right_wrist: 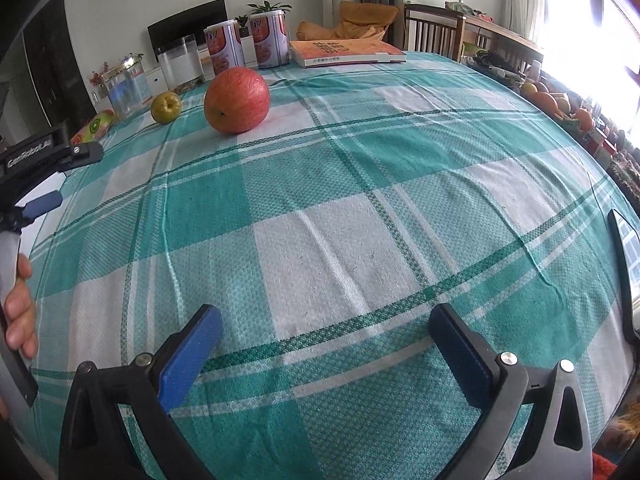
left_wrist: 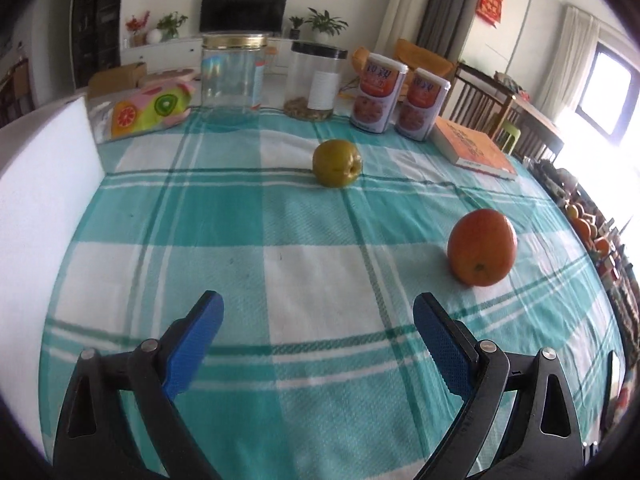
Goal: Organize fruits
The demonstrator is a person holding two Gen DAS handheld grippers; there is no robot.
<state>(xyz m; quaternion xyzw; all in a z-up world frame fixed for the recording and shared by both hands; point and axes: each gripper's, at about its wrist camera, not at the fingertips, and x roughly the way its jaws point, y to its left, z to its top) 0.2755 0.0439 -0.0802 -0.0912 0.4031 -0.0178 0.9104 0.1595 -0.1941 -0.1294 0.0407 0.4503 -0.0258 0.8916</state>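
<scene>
A red-orange apple (left_wrist: pixel 482 247) lies on the teal checked tablecloth (left_wrist: pixel 240 208), ahead and to the right of my left gripper (left_wrist: pixel 318 304). Farther back rests a small green fruit (left_wrist: pixel 337 163). The left gripper is open, with only cloth between its blue pads. My right gripper (right_wrist: pixel 326 316) hovers over the cloth (right_wrist: pixel 360 200), open wide and holding nothing. From the right wrist view the apple (right_wrist: pixel 236 100) and the green fruit (right_wrist: pixel 166 107) lie far ahead at upper left. The left gripper's body (right_wrist: pixel 44 152) and a hand (right_wrist: pixel 18 308) show at that view's left edge.
At the table's back stand two clear jars (left_wrist: pixel 234 76) (left_wrist: pixel 316 80), two printed cans (left_wrist: pixel 378 94) (left_wrist: pixel 422 104), an orange book (left_wrist: pixel 474 148) and a fruit-patterned pouch (left_wrist: pixel 150 110). A white box (left_wrist: pixel 44 200) sits at the left. More fruit (right_wrist: pixel 556 104) lies on a side surface past the table's right edge.
</scene>
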